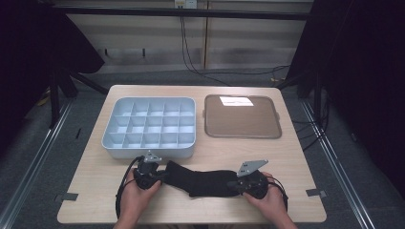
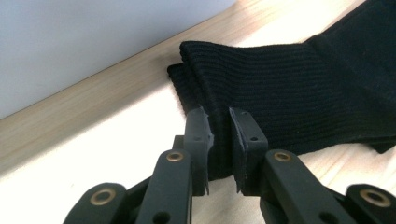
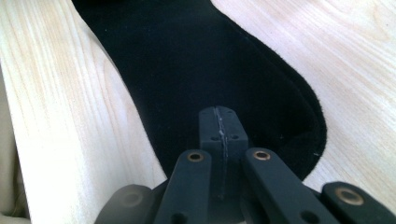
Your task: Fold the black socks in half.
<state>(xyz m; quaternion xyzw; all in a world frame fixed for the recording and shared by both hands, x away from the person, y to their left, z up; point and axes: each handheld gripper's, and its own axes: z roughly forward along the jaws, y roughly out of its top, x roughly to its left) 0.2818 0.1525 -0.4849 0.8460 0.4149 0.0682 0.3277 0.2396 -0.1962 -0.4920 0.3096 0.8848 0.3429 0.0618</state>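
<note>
Ribbed black sock (image 2: 299, 93); grained wood table (image 2: 93, 107)

Black gripper (image 2: 218, 135), brass-ringed screws, grey plate (image 1: 251, 167)

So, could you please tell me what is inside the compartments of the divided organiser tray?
The grey organiser tray shows only bare compartment floors where they can be seen. Its near wall covers part of the front row's floors, so those cannot be fully checked. The black socks lie on the table in front of it.
</note>
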